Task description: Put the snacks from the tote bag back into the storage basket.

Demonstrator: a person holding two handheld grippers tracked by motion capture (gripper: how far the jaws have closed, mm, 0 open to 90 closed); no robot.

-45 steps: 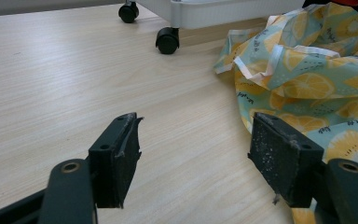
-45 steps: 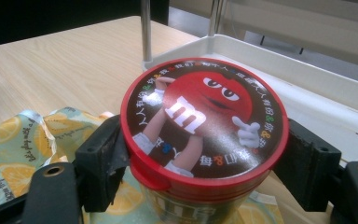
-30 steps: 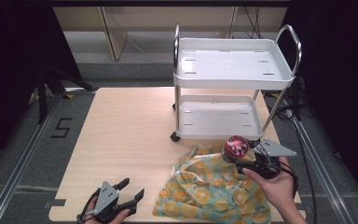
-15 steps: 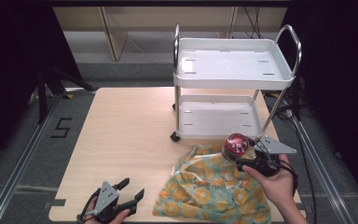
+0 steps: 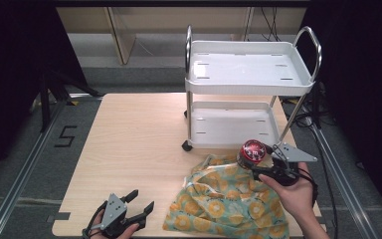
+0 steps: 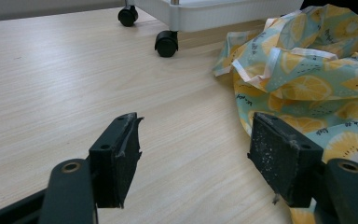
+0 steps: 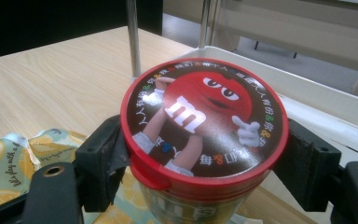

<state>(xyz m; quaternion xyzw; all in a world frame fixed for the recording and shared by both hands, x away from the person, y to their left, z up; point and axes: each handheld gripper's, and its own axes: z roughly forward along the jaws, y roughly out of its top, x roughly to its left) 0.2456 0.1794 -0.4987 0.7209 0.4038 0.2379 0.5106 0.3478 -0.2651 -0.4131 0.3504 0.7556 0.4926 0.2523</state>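
Toward the lower right of the high view, the right gripper (image 5: 262,163) clamps a red-lidded candy tub (image 5: 252,151), one black jaw pressed to each side just under the lid's rim (the right gripper view shows this plainly, tub (image 7: 204,135) upright between the pads). Compared with a second ago the tub has crept slightly toward the upper right of the frame, closer to the white cart (image 5: 248,74); the shift is small, and I read it as the start of a carry toward the cart's lower shelf (image 5: 231,130), which lies just above it in the picture. The tub hangs over the top edge of the orange-print cloth (image 5: 226,201), clear of the wooden table (image 5: 139,134), so the lift looks done and the placing not yet begun.

At the lower left of the high view the left gripper (image 5: 140,202) rests low near the table's front edge, jaws spread wide with nothing between them; the left gripper view shows bare wood in the gap and the cloth (image 6: 307,79) just beside the right-hand jaw. It has not moved over the last second
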